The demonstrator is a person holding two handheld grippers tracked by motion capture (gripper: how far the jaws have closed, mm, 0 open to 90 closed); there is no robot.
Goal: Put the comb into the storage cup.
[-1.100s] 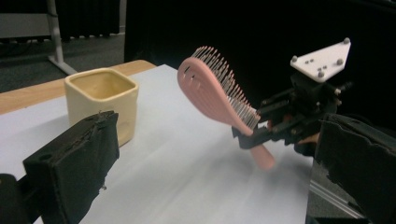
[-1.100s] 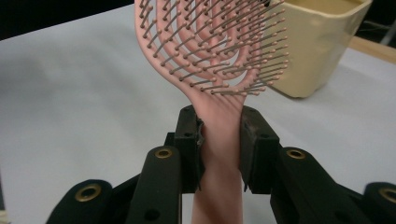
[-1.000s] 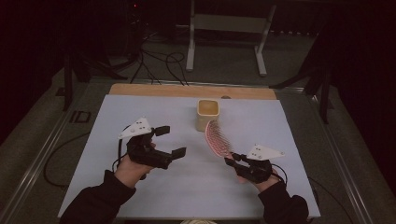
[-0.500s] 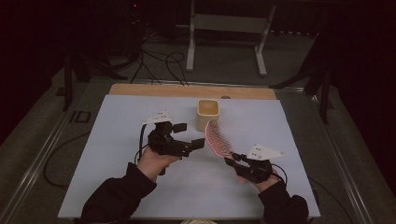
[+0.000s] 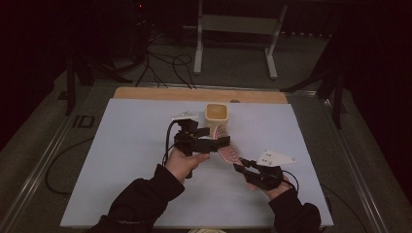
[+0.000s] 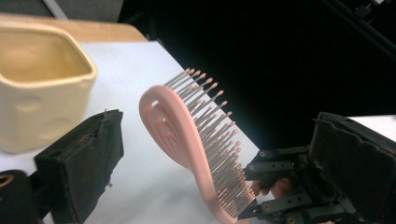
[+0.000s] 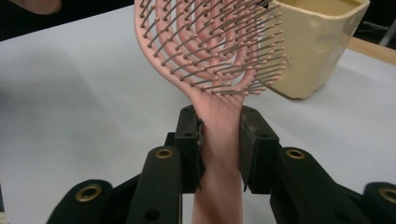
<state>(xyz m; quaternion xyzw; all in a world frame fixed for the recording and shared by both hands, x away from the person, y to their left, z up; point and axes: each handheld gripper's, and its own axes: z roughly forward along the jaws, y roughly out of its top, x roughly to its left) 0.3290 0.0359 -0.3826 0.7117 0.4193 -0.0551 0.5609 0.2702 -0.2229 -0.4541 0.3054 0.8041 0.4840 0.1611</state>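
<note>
High view: a wide table (image 5: 121, 160) covered by a pale blue-white sheet, with a bare wooden strip along its far edge, spans the scene. A person's 2 dark-sleeved forearms enter from the bottom edge.

Near the far middle of the table stands a cream-yellow, squarish ceramic pot (image 5: 216, 116), upright and open at the top.

Just in front of the pot, a pink plastic hairbrush with an open looped head and thin grey bristles (image 5: 227, 145) is held above the table, its head rising toward the pot and its handle pointing down toward the right hand.

Right gripper view: the right claw (image 7: 222, 144) is clenched on the brush's pink handle, 1 black pad pressing each side, bristles fanned above and the pot just behind.

Left gripper view: the left claw (image 6: 215, 163) is released, its 2 black jaws standing wide on either side of the brush head without touching it; the jaws have just been closing slightly. The pot sits at that view's upper left, beside the left jaw.
</note>
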